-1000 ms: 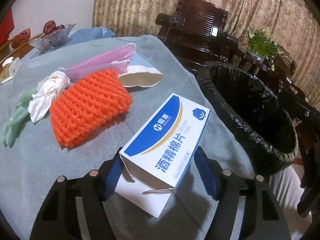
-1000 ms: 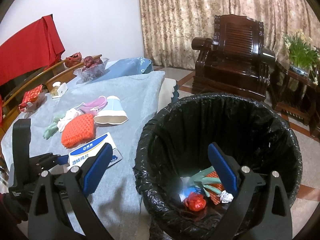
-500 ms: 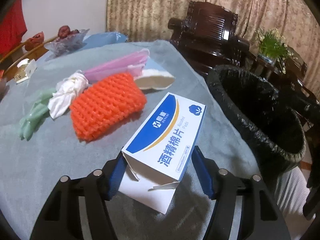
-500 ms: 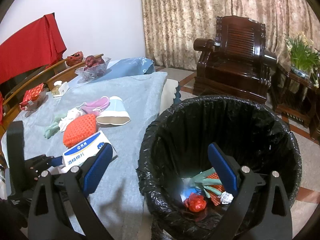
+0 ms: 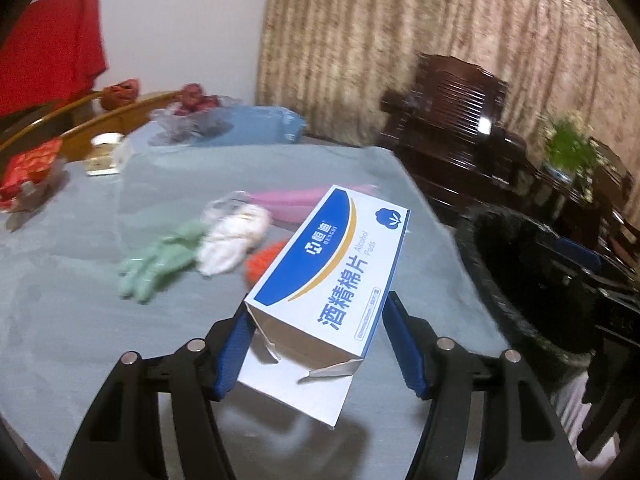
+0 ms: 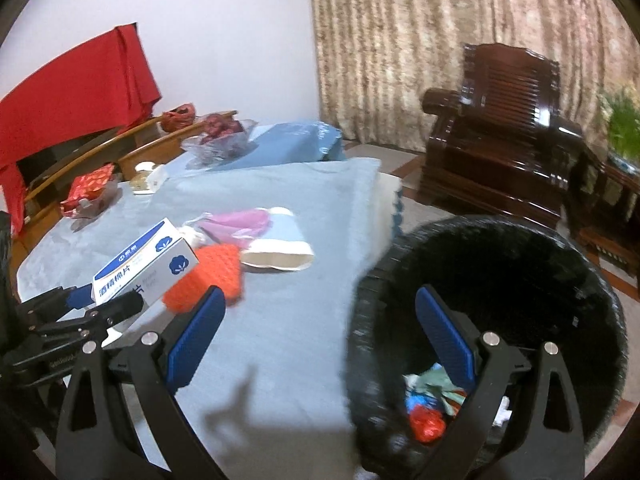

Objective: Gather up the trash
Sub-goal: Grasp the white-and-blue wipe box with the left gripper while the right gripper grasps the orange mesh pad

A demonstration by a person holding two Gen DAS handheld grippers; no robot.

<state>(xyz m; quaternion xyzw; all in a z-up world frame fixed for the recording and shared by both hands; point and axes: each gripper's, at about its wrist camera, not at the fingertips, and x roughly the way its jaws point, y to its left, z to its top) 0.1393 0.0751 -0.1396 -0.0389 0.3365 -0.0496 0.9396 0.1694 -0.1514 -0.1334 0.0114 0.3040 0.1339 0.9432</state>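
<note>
My left gripper (image 5: 316,346) is shut on a white and blue alcohol-pad box (image 5: 332,276) and holds it tilted up above the grey-blue tablecloth (image 5: 72,320). The box (image 6: 148,266) and the left gripper (image 6: 86,304) also show in the right wrist view. My right gripper (image 6: 320,334) is open and empty over the near rim of the black-lined trash bin (image 6: 560,280), which holds several scraps (image 6: 430,416). On the table lie an orange foam net (image 6: 212,276), a green glove (image 5: 160,260), a white wad (image 5: 236,236), a pink glove (image 6: 240,224) and a paper cup (image 6: 280,246).
The bin (image 5: 528,280) stands right of the table. A dark wooden armchair (image 6: 504,128) and a plant (image 6: 624,124) are behind it. A fruit bowl (image 6: 218,140), a red packet (image 6: 90,190) and a blue bag (image 6: 288,144) sit at the table's far end.
My left gripper has lifted the box off the table and tilted up. My right gripper has swung left, so more of the table shows.
</note>
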